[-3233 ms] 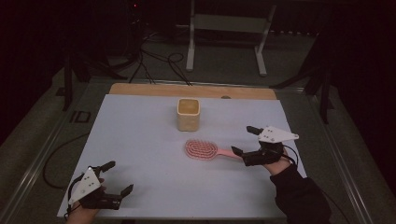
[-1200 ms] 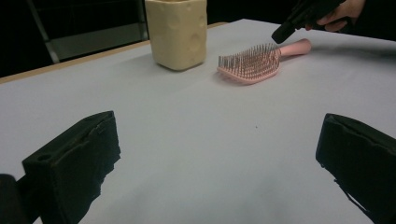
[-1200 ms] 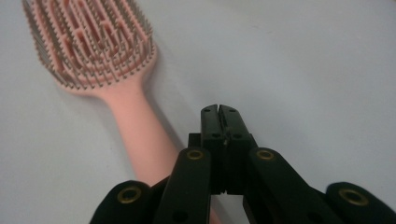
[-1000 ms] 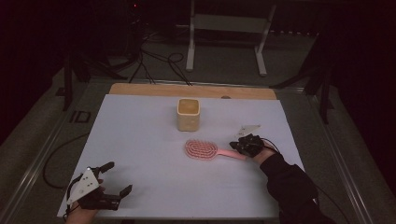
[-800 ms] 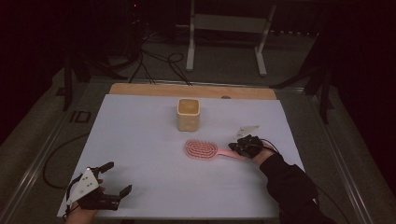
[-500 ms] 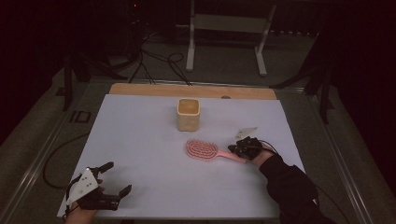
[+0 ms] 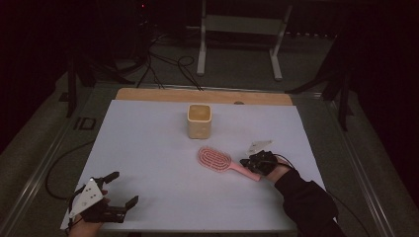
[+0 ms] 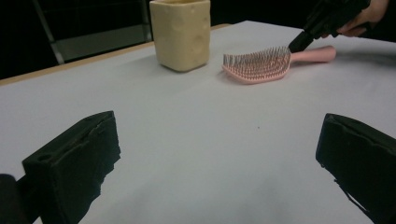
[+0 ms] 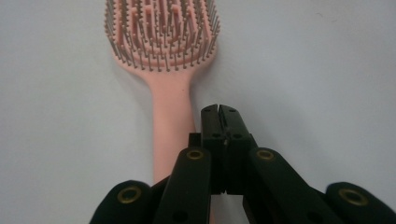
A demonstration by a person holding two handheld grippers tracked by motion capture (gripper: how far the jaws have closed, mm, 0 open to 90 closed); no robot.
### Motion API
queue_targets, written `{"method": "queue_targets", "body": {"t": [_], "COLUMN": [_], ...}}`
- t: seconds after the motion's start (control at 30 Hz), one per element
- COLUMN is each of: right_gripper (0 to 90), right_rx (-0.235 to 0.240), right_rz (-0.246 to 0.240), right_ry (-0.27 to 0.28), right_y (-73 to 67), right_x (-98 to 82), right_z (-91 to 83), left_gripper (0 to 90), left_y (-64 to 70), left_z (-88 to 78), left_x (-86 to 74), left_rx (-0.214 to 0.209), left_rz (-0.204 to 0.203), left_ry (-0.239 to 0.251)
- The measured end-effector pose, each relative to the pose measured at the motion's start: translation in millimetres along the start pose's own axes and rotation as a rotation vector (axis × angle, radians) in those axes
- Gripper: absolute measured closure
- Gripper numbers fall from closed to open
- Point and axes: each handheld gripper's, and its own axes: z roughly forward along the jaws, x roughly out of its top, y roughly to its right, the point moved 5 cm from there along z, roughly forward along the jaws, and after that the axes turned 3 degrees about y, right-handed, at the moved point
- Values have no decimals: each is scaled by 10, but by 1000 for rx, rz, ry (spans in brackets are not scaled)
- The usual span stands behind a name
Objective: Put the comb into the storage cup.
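Pink hairbrush (image 7: 215, 160) lies bristles up on the white tabletop (image 7: 148, 148), right of centre, handle pointing toward your right hand; a cream cup (image 7: 199, 121) stands apart behind it. Your right hand-held gripper (image 9: 218, 112) has its jaws pressed together with nothing between them; the tips sit just beside the handle, on its right in the right gripper view (whether they touch it I cannot tell). Your left hand-held gripper (image 7: 116, 190) rests near the front-left corner, jaws spread wide, empty.

Handling judgement: the brush looks light, stiff plastic, smooth handle, so likely to skid or pivot if nudged sideways. Take hold across the narrow handle near the neck; avoid the bristles.

Room: open tabletop on all sides of the brush. The right edge is the nearest.
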Motion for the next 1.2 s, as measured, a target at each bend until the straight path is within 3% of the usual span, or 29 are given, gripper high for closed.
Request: {"method": "queue_targets", "body": {"t": [0.6,0.87,1.2], "right_gripper": [900,900,900], "right_rx": [-2,-23,-9], "right_rz": [38,55,52], "right_ry": [-6,10,10], "right_y": [-291,-345,-464], "right_x": [-70,-76,-94], "right_z": [-143,-197,-227], "left_gripper": [0,0,0], "left_y": [0,3,4], "left_z": [-8,-9,-11], "left_x": [-15,-11,-16], "left_rx": [6,8,9], "left_rz": [-4,0,0], "left_ry": [-10,-10,-12]}}
